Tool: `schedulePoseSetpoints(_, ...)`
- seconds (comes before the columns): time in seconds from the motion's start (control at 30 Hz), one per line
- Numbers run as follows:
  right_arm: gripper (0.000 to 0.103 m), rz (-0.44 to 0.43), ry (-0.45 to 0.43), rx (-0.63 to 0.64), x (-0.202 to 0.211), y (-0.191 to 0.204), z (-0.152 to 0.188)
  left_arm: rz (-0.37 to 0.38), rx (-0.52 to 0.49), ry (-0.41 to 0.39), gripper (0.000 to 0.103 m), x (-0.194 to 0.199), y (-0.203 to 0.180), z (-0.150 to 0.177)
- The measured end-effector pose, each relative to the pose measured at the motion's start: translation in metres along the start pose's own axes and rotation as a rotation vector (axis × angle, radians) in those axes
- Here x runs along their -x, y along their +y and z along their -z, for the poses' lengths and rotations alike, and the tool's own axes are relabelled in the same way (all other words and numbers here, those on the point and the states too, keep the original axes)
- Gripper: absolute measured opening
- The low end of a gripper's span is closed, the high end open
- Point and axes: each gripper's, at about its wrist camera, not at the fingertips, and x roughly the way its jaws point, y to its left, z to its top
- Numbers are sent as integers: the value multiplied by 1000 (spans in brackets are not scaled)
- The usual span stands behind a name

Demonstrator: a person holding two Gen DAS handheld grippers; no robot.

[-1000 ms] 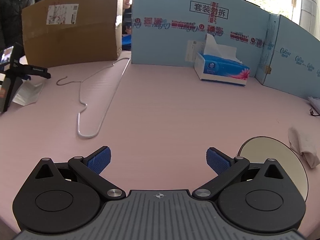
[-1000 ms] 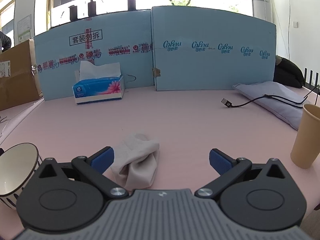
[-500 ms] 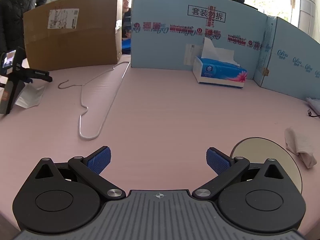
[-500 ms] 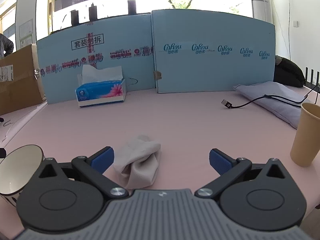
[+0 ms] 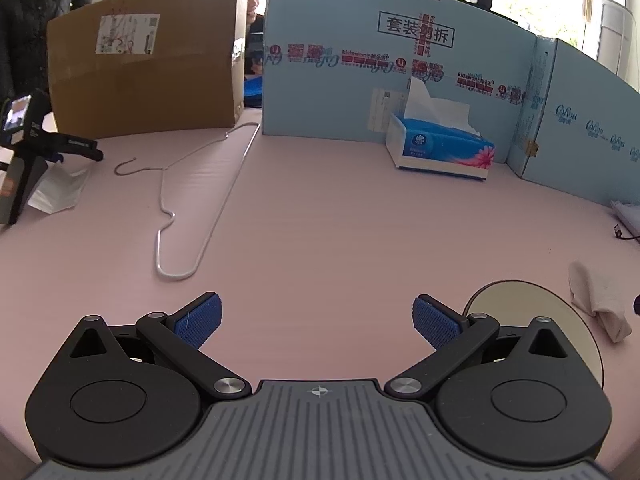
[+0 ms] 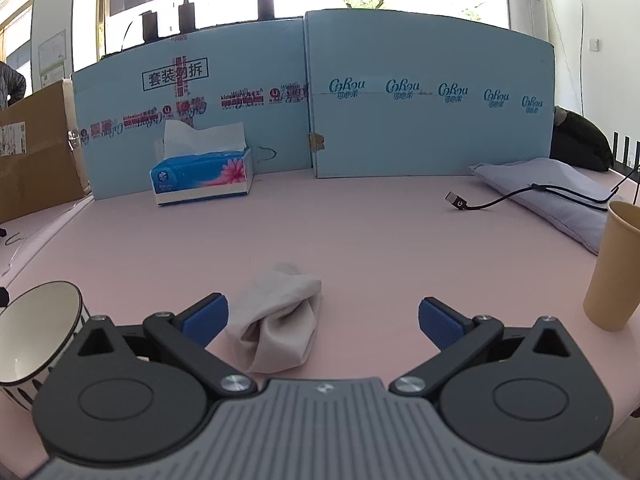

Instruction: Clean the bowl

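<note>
Both grippers hang low over the pink table [image 5: 320, 220], and both are empty. The left gripper [image 5: 318, 318] has its jaws spread wide, nothing but bare tabletop between the blue pads [image 5: 200, 320]. Just off its right finger sits the bowl [image 5: 516, 300], cream inside with a dark rim, partly hidden behind the gripper's black linkage. Right of the bowl, close by but apart from it, lies a crumpled beige cloth [image 5: 598, 300].

Over to the right wrist view: the right gripper [image 6: 322, 320] is also wide open, and the cloth [image 6: 282, 320] lies on the table between its fingers, nearer the left pad. The bowl [image 6: 36, 328] stands upright at the near left edge, with dark strokes on its white outer wall.

Further out, a blue tissue box [image 6: 202, 178] sits far left against the light blue cardboard panels [image 6: 420, 120]. A tan paper cup [image 6: 614, 264] stands upright at the near right, with a black USB cable [image 6: 496, 200] trailing over a pale pillow [image 6: 556, 190] beyond it. From the left view, a wire hanger [image 5: 192, 200] lies flat at the far left, near a brown cardboard box [image 5: 148, 76].
</note>
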Motion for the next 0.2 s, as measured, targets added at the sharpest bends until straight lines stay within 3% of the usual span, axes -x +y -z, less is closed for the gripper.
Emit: schedulePoseSetpoints(0.2, 103, 6, 0, 1, -2, 0, -1, -2, -18, -9, 103, -1, -3, -3)
